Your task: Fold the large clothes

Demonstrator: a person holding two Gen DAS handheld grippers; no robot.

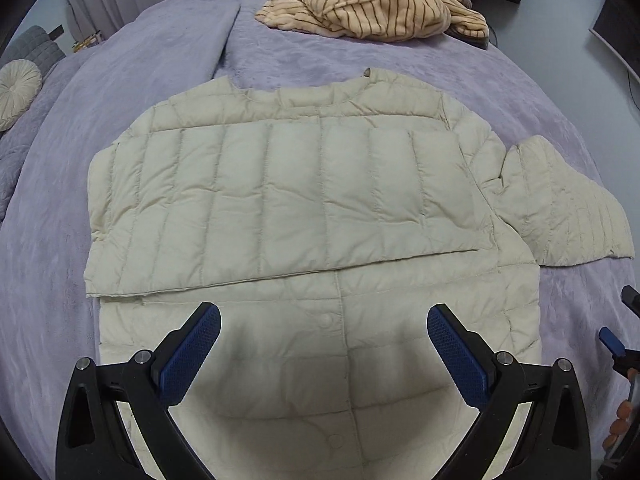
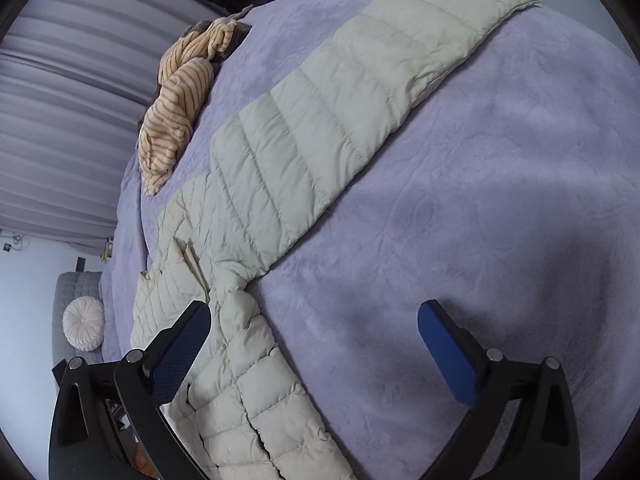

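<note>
Count of garments on the lavender bed cover: one cream quilted jacket and one heap of tan striped fleece at the far end, well apart from the jacket. A darker brown piece shows behind that heap; I cannot tell whether it is a separate item.

The jacket lies flat, neckline away from me, one sleeve folded straight across the chest. The other sleeve sticks out to the side, bent at the elbow.

My left gripper hovers over the jacket's lower front with its blue pads wide apart, nothing between them. My right gripper also stands fully spread; part of the jacket lies beneath its left finger, not clamped.

One round pleated cushion sits beside the bed. No containers seen.
</note>
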